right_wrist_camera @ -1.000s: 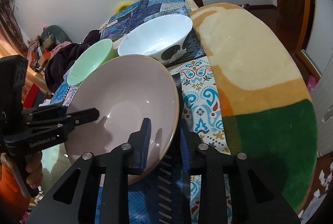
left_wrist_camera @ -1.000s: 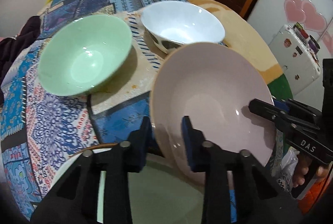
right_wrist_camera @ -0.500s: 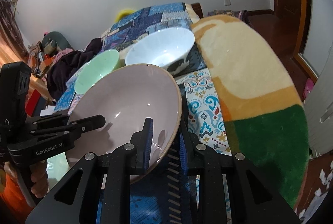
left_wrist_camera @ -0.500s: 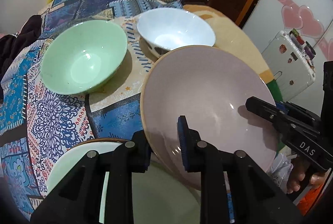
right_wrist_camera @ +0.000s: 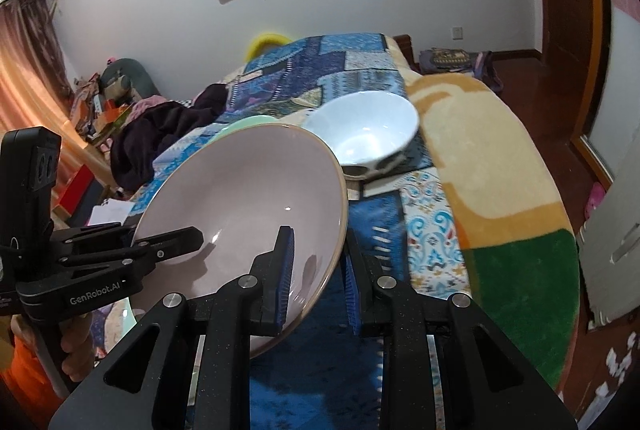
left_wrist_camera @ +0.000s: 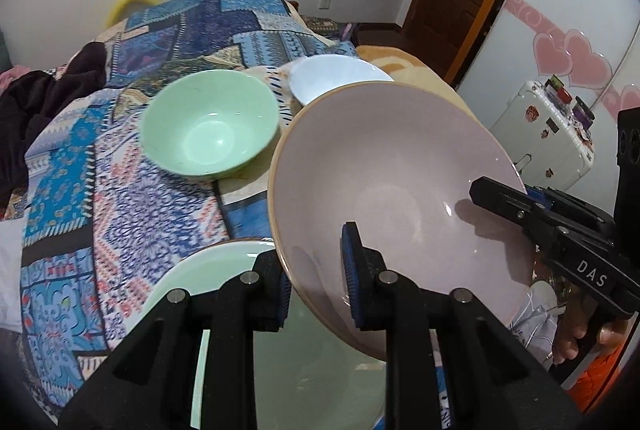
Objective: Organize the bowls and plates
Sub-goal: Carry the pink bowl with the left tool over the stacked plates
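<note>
A large pink bowl (left_wrist_camera: 400,198) hangs tilted in the air, gripped by both grippers. My left gripper (left_wrist_camera: 316,282) is shut on its near left rim, one pad inside and one outside. My right gripper (right_wrist_camera: 316,282) is shut on the opposite rim and also shows as a black gripper (left_wrist_camera: 520,206) in the left wrist view. Below the pink bowl (right_wrist_camera: 240,206) lies a pale green plate (left_wrist_camera: 240,318). Farther back on the patterned cover stand a green bowl (left_wrist_camera: 210,128) and a white bowl (right_wrist_camera: 368,138); the pink bowl partly hides the white bowl (left_wrist_camera: 336,78).
The dishes rest on a bed with a blue patchwork cover (left_wrist_camera: 120,190) and a yellow-and-green blanket (right_wrist_camera: 500,190). Dark clothing (left_wrist_camera: 24,110) lies at the left edge. A white suitcase (left_wrist_camera: 548,138) stands to the right, and a person's hand (left_wrist_camera: 576,334) holds the right gripper.
Both grippers have risen with the pink bowl, which now sits higher and nearer the cameras. The green and white bowls have stayed in place.
</note>
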`<control>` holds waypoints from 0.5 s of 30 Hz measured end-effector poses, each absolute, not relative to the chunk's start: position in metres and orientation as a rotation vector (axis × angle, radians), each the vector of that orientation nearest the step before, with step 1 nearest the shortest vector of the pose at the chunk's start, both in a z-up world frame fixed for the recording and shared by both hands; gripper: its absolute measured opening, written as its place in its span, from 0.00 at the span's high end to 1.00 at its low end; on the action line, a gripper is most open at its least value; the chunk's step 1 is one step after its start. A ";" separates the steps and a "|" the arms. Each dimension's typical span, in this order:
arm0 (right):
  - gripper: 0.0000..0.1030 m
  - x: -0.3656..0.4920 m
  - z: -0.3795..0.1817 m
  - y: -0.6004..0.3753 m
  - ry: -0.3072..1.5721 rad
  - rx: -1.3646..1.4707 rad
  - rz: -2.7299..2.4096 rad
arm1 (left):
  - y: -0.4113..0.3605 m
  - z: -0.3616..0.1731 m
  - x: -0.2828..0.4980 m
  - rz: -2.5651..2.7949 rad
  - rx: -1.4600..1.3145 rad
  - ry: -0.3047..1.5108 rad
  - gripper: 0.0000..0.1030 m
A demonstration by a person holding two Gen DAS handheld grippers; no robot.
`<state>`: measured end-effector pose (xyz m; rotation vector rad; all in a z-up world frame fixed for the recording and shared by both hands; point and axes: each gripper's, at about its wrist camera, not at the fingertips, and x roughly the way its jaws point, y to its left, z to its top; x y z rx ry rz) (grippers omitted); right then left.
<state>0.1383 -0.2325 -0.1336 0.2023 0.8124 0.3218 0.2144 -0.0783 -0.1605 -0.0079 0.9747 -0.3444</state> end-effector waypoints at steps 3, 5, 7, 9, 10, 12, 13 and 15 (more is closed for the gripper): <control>0.80 0.138 -0.130 -0.219 0.805 0.189 0.344 | -0.065 -0.155 0.208 -0.326 -0.016 0.963 0.78; 0.80 0.138 -0.128 -0.208 0.802 0.178 0.359 | -0.054 -0.151 0.203 -0.308 -0.021 0.955 0.78; 0.80 0.138 -0.127 -0.198 0.801 0.169 0.378 | -0.043 -0.148 0.198 -0.289 -0.026 0.949 0.78; 0.80 0.138 -0.126 -0.187 0.800 0.157 0.398 | -0.032 -0.146 0.193 -0.273 -0.032 0.944 0.78; 0.80 0.139 -0.126 -0.180 0.800 0.150 0.409 | -0.025 -0.144 0.190 -0.262 -0.036 0.939 0.78; 0.80 0.138 -0.125 -0.169 0.800 0.139 0.426 | -0.012 -0.143 0.186 -0.240 -0.047 0.932 0.78; 0.80 0.138 -0.124 -0.164 0.800 0.133 0.436 | -0.006 -0.142 0.183 -0.232 -0.053 0.929 0.78; 0.80 0.138 -0.123 -0.152 0.800 0.117 0.453 | 0.005 -0.141 0.177 -0.217 -0.063 0.923 0.78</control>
